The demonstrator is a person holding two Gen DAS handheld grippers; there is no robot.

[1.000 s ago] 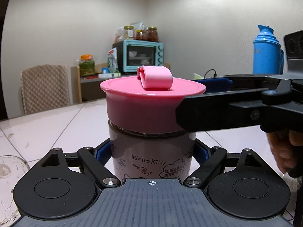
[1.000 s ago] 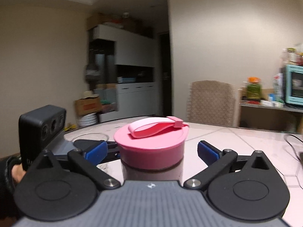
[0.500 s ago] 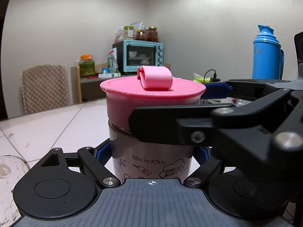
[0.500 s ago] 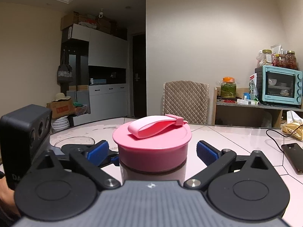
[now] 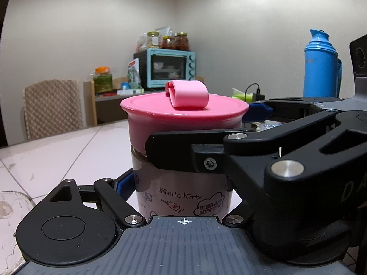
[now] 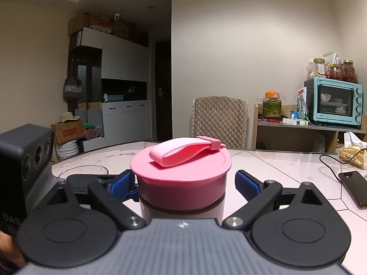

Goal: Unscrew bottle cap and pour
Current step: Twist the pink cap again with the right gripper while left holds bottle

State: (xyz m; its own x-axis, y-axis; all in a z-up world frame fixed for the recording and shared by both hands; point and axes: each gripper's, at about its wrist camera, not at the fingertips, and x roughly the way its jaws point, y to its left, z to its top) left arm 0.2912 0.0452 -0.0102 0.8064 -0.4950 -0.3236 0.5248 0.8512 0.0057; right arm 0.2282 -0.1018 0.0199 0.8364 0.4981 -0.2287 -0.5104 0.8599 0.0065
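A Hello Kitty bottle (image 5: 181, 194) with a wide pink cap (image 5: 183, 119) and a pink strap stands upright on the white table. My left gripper (image 5: 181, 183) is shut on the bottle's body below the cap. My right gripper (image 6: 183, 183) is open around the pink cap (image 6: 181, 171); its blue pads (image 6: 246, 184) stand a little off the cap's sides. In the left wrist view the right gripper (image 5: 197, 135) reaches in from the right at cap height.
A clear glass bowl (image 6: 82, 170) sits on the table behind the left gripper, also at the left wrist view's lower left (image 5: 11, 208). A blue thermos (image 5: 321, 66), a phone (image 6: 354, 188) with its cable, a chair (image 6: 220, 121) and a toaster oven (image 6: 335, 100) lie beyond.
My right gripper has swung in from the right and moved forward, so its open fingers now straddle the pink cap. The left gripper and bottle have stayed still.
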